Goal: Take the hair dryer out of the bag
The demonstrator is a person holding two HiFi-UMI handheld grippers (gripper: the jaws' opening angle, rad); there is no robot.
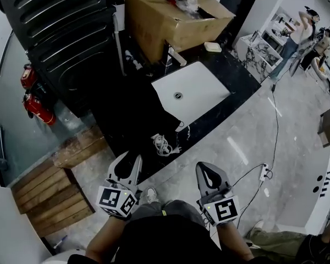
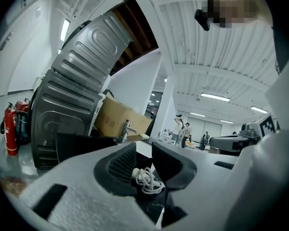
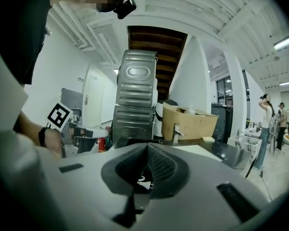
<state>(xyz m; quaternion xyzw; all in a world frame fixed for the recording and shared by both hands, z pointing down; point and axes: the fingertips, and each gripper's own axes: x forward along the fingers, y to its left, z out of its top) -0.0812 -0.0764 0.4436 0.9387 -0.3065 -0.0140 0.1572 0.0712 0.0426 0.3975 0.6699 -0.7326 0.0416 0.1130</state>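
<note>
A coiled white cord [image 1: 164,144] lies near the front edge of the black counter [image 1: 236,76]; it also shows beyond the jaws in the left gripper view [image 2: 147,177]. Behind it a dark, crumpled bag [image 1: 146,117] blends into the counter. No hair dryer body is visible. My left gripper [image 1: 129,158] [image 2: 143,154] hovers just short of the counter edge, aimed at the cord, jaws a little apart with nothing between them. My right gripper [image 1: 205,167] [image 3: 147,150] is level with it to the right, over the floor, shut and empty.
A white sink [image 1: 201,84] with a faucet [image 1: 174,55] sits in the counter, a cardboard box [image 1: 170,18] behind it. A tall ribbed black metal casing [image 1: 66,32], fire extinguishers [image 1: 30,95] and a wooden pallet [image 1: 49,194] are left. A power strip [image 1: 264,171] lies on the floor.
</note>
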